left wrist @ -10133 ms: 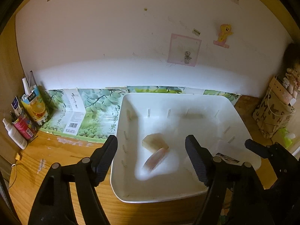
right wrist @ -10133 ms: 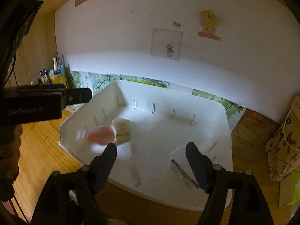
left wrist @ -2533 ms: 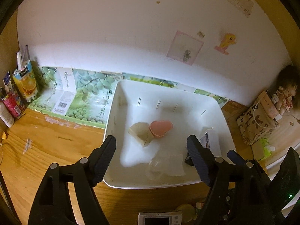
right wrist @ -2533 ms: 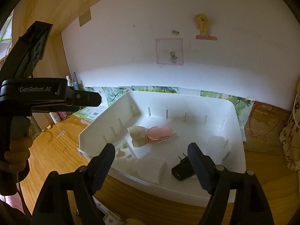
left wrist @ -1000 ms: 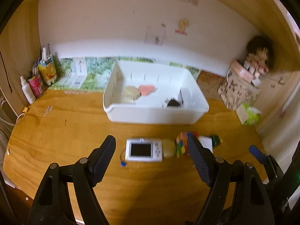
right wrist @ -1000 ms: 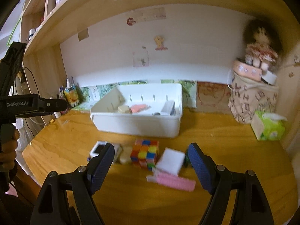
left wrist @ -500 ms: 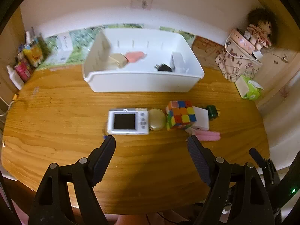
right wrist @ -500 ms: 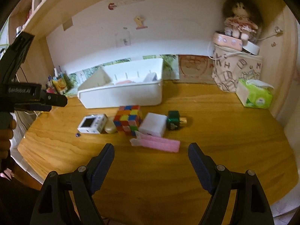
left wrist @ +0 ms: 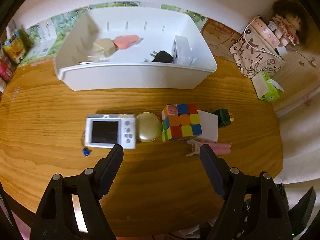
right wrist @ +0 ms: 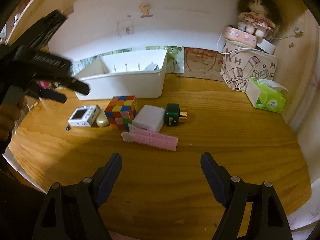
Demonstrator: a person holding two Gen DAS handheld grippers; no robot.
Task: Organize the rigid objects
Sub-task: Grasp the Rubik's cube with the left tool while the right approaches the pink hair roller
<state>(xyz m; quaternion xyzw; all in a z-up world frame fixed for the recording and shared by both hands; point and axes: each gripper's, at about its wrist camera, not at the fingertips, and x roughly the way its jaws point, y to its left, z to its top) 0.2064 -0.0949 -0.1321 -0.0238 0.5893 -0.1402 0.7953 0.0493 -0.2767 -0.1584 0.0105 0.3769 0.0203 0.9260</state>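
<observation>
Table: round wooden top [left wrist: 50, 108], under a white wall [right wrist: 180, 26] with stickers.
Room: rag doll [right wrist: 254, 18] on a pink tin, above a printed bag [right wrist: 248, 66]; green tissue pack [right wrist: 268, 96] just right of the bag.
Landmark: white bin [left wrist: 136, 76], at the back of the table.
In the bin: beige block [left wrist: 104, 47] and pink flat thing [left wrist: 127, 40] on the left, touching; black plug [left wrist: 162, 57] and white box [left wrist: 182, 50] on the right.
In front of the bin: a row, left to right. White camera [left wrist: 110, 131], gold round case [left wrist: 149, 130], colour cube [left wrist: 181, 124], white charger block [left wrist: 209, 126], green little bottle [left wrist: 222, 117].
Row touch: camera, gold case, cube and charger block side by side, touching; bottle just beside the block.
Pink hair roller [right wrist: 152, 139]: flat on the table, just in front of the cube and charger block.
Left tongs [left wrist: 161, 152]: wide open, nothing held, up over the table in front of the row.
Right tongs [right wrist: 161, 160]: wide open, nothing held, in front of the hair roller, well apart from it.
Change: ten seconds back, both tongs right over the bin; now pulled far back, whole row in sight. Black plug new in the bin.
</observation>
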